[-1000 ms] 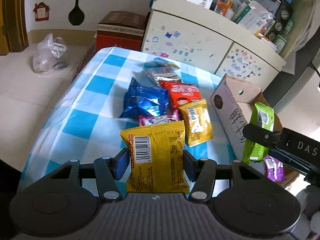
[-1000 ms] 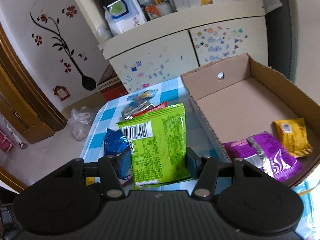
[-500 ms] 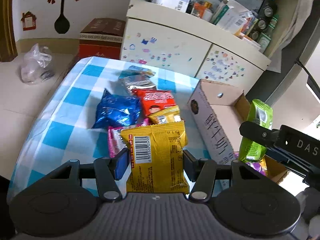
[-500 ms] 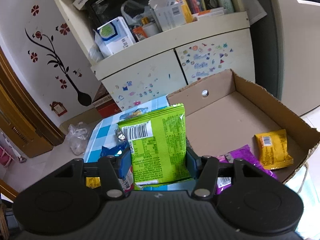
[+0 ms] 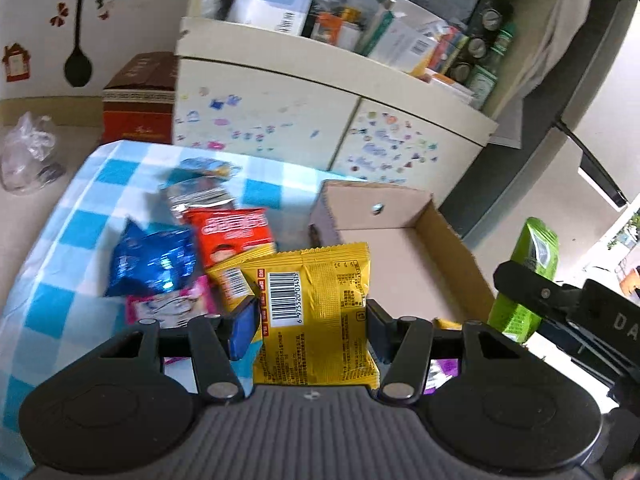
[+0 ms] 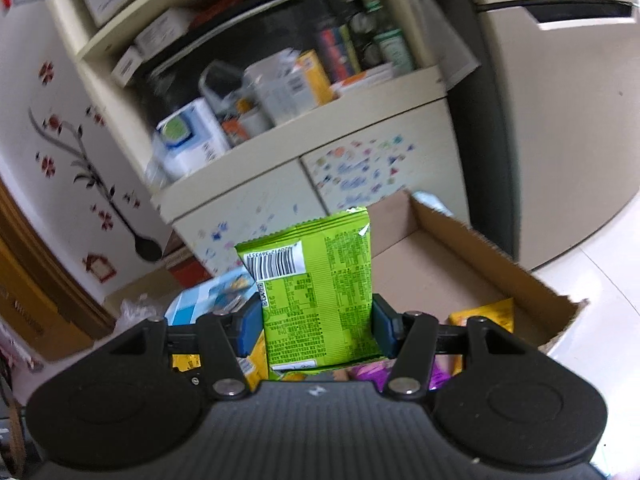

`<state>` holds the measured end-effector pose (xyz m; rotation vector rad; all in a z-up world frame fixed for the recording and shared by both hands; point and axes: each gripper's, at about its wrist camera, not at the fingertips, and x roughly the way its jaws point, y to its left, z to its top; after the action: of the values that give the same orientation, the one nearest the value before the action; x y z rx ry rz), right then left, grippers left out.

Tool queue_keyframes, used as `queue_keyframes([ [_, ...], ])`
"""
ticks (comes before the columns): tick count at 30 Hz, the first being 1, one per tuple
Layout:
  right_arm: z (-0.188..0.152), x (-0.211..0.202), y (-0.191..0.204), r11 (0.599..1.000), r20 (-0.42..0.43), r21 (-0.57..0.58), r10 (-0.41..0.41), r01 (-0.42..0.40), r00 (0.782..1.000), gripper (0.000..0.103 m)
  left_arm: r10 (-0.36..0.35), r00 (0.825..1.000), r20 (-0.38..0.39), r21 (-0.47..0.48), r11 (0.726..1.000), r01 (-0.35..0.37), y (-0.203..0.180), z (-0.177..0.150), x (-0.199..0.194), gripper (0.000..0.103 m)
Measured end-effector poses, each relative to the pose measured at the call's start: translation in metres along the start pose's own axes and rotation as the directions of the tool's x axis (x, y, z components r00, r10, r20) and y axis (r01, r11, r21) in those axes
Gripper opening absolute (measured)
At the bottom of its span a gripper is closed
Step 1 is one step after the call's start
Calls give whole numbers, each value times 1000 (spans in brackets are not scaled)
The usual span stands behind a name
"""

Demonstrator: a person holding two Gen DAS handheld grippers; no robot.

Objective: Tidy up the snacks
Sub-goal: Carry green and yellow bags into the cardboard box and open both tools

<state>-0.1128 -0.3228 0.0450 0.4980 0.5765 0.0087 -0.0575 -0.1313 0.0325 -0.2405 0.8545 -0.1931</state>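
Yellow packet is clamped upright in the left gripper, long axis vertical, just short of the cardboard box & slightly left of its opening. Green packet is clamped likewise in the right gripper, held above the box. Right gripper is judged nearer for the drop; the box floor lies ahead & below.
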Motion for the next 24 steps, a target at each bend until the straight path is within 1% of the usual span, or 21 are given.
queue_keyframes([
  [9, 15, -10, -27, 996, 45, 81, -33, 29, 998, 56, -50, 999, -8, 36, 998, 50, -39, 17, 21, 62],
  [16, 21, -6, -43, 985, 46, 165, -62, 53, 997, 56, -74, 997, -30, 42, 996, 75, -64, 27, 44, 62],
  [20, 23, 2, -54, 973, 37, 222, -79, 69, 996, 56, -74, 996, -40, 54, 996, 76, -77, 30, 59, 62],
  [21, 24, 4, -56, 969, 36, 236, -87, 76, 996, 56, -70, 997, -42, 59, 996, 73, -80, 30, 62, 63],
  [23, 24, 7, -61, 961, 35, 264, -97, 84, 995, 59, -62, 997, -47, 65, 996, 65, -84, 31, 68, 69],
  [24, 24, 10, -64, 956, 36, 282, -99, 85, 994, 59, -62, 997, -46, 67, 996, 65, -86, 32, 69, 76],
])
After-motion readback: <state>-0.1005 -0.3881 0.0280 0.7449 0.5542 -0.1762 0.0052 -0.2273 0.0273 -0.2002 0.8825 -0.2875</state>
